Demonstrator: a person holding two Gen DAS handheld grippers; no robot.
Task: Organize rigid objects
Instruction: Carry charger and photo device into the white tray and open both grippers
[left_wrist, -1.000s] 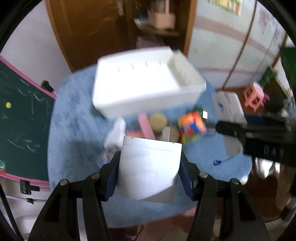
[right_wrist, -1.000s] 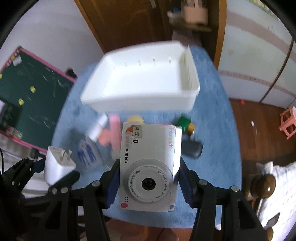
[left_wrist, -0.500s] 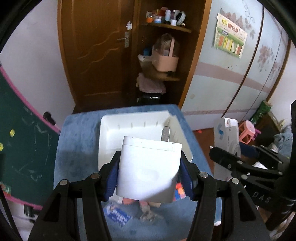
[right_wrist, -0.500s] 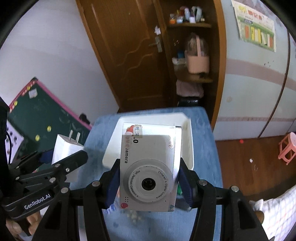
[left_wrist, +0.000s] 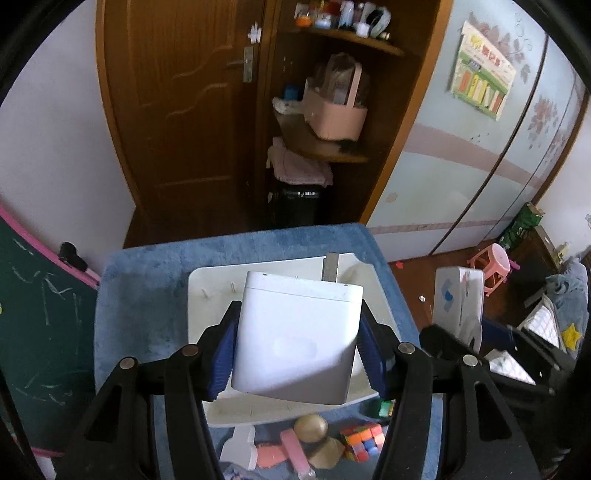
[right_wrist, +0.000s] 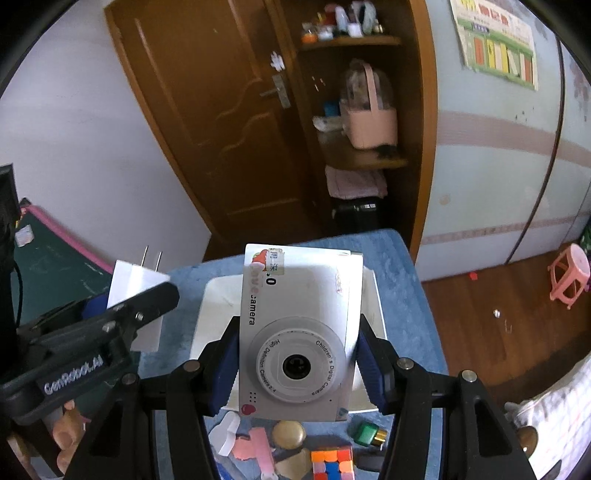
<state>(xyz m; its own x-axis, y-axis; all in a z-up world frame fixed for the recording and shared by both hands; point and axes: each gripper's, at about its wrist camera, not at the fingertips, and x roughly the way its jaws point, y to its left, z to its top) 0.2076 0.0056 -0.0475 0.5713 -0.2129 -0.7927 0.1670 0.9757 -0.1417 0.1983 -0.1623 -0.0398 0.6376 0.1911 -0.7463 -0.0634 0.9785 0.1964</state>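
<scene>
My left gripper (left_wrist: 295, 354) is shut on a white plug-in charger (left_wrist: 295, 336), its metal prong (left_wrist: 330, 266) pointing away. The charger hangs over a white plastic bin (left_wrist: 214, 291) on the blue mat (left_wrist: 147, 280). My right gripper (right_wrist: 295, 358) is shut on a silver children's camera (right_wrist: 295, 328), lens toward me, also held above the white bin (right_wrist: 214, 306). In the right wrist view the left gripper (right_wrist: 122, 314) with the charger (right_wrist: 129, 280) shows at the left, beside the bin. Much of the bin's inside is hidden behind both held things.
Near the bin's front edge lie a colour cube (left_wrist: 360, 441), a pink piece (left_wrist: 291, 452), a round wooden knob (left_wrist: 311, 424), a white item (left_wrist: 240, 446) and a green block (right_wrist: 365, 432). A chalkboard (left_wrist: 33, 332) stands left; a pink stool (left_wrist: 493, 264) and white box (left_wrist: 458, 302) are right.
Both grippers have lifted and pulled back from the table with their loads. The bin, first large and blurred ahead, now lies smaller and lower, and the door and shelves have come into view.
</scene>
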